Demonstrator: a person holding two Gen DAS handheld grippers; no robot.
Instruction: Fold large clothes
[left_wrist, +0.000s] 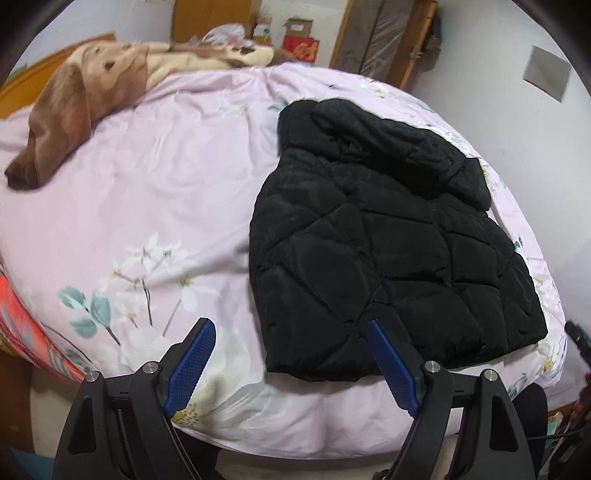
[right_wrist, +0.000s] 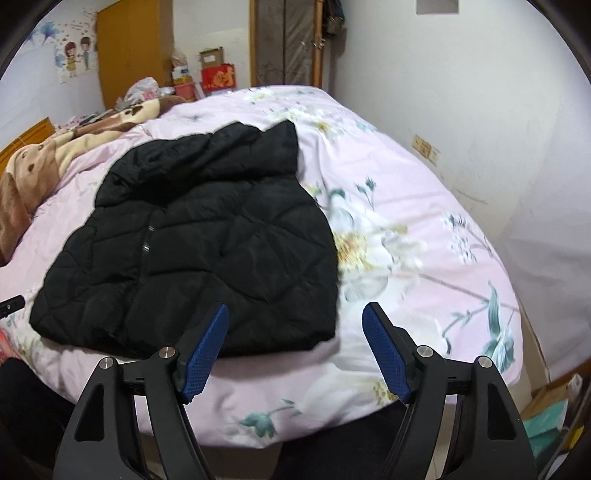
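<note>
A black quilted hooded jacket (left_wrist: 388, 240) lies flat on the pink floral bed cover (left_wrist: 147, 206), sleeves tucked in, hood at the far end and hem near the bed's front edge. It also shows in the right wrist view (right_wrist: 199, 243). My left gripper (left_wrist: 290, 326) is open and empty, above the hem's left corner. My right gripper (right_wrist: 295, 314) is open and empty, above the hem's right corner. Neither touches the jacket.
A brown and cream spotted blanket (left_wrist: 85, 92) lies heaped at the head of the bed. Boxes and bags (right_wrist: 210, 74) stand behind the bed by a wooden door. A white wall (right_wrist: 480, 129) runs along the bed's right side. A dark object (left_wrist: 578, 334) pokes in beside the hem.
</note>
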